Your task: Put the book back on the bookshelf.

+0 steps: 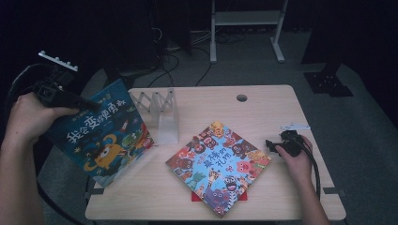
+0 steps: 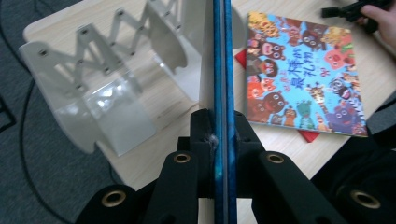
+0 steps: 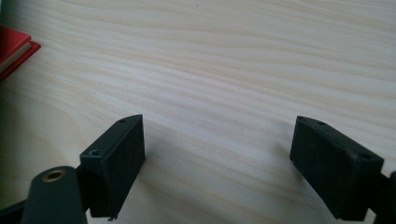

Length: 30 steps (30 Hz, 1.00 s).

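My left gripper [image 1: 89, 103] is shut on the top edge of a blue picture book [image 1: 101, 136], holding it tilted above the table's left edge. In the left gripper view the book [image 2: 222, 70] runs edge-on between the closed jaws [image 2: 219, 126], just right of a white folding book rack [image 2: 107, 84]. The rack [image 1: 159, 112] stands at the back left of the table. A colourful animal book [image 1: 218, 161] lies mid-table on a red book [image 1: 196, 197]. My right gripper [image 1: 271, 144] rests beside the colourful book's right corner. It is open, with bare wood between its jaws [image 3: 217, 154].
The wooden table [image 1: 263, 108] has a round cable hole [image 1: 241, 98] near its back edge. A corner of the red book [image 3: 14, 46] lies left of the right jaws. Cables and a metal stand's legs [image 1: 246, 28] are on the floor beyond the table.
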Motion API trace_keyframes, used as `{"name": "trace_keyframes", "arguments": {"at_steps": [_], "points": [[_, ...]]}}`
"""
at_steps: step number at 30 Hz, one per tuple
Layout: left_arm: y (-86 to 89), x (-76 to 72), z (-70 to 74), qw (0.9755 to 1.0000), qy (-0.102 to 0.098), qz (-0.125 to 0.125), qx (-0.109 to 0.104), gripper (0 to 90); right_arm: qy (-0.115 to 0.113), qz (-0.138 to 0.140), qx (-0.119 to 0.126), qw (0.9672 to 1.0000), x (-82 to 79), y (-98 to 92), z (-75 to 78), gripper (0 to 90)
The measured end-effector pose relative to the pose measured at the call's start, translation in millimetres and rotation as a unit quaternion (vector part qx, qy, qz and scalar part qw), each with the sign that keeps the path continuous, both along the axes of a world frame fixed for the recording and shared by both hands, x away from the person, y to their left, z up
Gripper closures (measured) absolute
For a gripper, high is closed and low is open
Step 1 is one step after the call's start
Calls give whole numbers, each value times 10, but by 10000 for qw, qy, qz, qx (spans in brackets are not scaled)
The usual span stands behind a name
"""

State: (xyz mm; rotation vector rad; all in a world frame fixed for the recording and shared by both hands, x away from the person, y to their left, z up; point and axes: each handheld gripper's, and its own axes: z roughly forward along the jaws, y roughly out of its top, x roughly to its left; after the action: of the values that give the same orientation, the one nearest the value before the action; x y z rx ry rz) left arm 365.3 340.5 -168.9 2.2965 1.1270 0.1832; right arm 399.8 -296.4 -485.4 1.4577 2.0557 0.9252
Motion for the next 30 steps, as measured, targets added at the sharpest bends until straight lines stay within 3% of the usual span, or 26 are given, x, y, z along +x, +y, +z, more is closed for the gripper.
{"name": "trace_keyframes", "arguments": {"at_steps": [7,11,17,23,30], "points": [[154,25,-61,9992,-9,386,71,821,0,0,0,10000,0,0,0,166],[200,54,-81,9987,43,486,141,820,1,0,1,10000,0,0,0,166],[272,71,-99,9972,16,737,102,820,0,0,-1,10000,0,-1,0,167],[348,150,-155,9938,68,1090,190,820,0,1,-1,10000,0,-1,0,167],[432,231,-197,9895,25,1441,78,820,1,-1,-1,10000,0,-1,0,167]]}}
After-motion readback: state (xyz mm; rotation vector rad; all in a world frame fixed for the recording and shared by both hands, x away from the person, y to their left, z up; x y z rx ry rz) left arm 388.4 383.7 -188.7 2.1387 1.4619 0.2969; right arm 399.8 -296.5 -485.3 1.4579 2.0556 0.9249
